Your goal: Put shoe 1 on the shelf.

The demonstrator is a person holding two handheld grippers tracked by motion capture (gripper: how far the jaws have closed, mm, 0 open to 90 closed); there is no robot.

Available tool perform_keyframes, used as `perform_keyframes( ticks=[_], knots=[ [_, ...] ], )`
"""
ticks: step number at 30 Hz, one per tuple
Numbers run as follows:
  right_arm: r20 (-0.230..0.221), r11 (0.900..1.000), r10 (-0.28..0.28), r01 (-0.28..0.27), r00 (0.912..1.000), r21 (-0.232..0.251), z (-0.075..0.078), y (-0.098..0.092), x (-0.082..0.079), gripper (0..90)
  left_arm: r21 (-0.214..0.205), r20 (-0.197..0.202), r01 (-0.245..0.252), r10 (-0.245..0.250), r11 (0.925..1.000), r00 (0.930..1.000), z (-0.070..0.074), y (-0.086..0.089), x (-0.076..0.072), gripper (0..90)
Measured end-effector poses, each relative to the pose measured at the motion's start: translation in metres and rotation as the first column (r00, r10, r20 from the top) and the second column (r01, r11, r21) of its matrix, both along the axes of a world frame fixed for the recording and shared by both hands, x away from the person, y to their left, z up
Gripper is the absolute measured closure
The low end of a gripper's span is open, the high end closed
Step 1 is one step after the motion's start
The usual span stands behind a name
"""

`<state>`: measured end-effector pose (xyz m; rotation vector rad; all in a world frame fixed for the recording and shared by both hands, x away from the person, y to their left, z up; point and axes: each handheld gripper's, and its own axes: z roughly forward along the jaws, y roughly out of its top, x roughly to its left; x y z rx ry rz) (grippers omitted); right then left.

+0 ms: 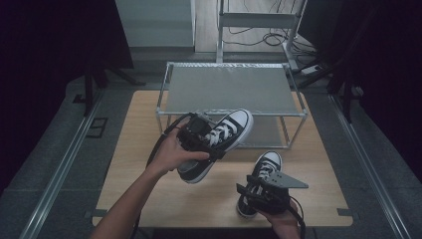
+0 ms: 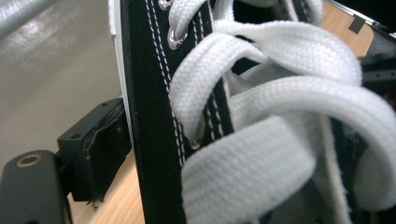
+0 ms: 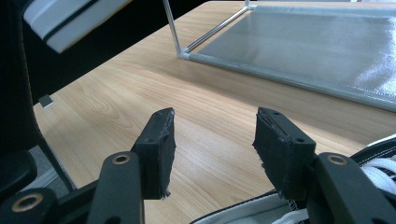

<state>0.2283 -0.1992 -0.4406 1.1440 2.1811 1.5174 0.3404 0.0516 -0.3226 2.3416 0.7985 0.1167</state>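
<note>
On the wooden table (image 1: 149, 149) stands 1 metal rack (image 1: 231, 89) with 2 grey shelves, and everything else sits on the person's side of it. 2 black sneakers with white laces and white toe caps are present. 1 sneaker (image 1: 219, 142) is lifted off the table just in front of the rack's lower shelf, toe tilted up toward the rack; the left gripper (image 1: 199, 137) is clamped on its side wall by the laces, with 1 jaw pad pressed against the canvas in the left gripper view. The other sneaker (image 1: 261, 177) lies flat on the table, near the rack's right front leg, toe pointing at the rack. The right gripper (image 3: 212, 149) hovers over its heel end with both jaws spread wide apart, gripping nothing, bare wood between the 2 pads. 2 hands hold the 2 grippers.
</note>
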Motion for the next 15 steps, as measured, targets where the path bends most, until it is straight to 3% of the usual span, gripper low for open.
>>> perform_keyframes(
  ticks=[11,15],
  knots=[
    [-0.008,1.0000,-0.001,0.001,1.0000,-0.002,-0.001,-0.001,0.001,47.5,-0.018,-0.022,-0.010,0.010,0.9998,0.9997,0.017,-0.008,0.022,13.7],
    [-0.007,1.0000,0.000,0.000,1.0000,-0.005,-0.002,-0.001,0.001,47.5,-0.024,-0.028,-0.036,0.035,0.9991,0.9990,0.025,-0.009,0.034,13.7]
  ],
)
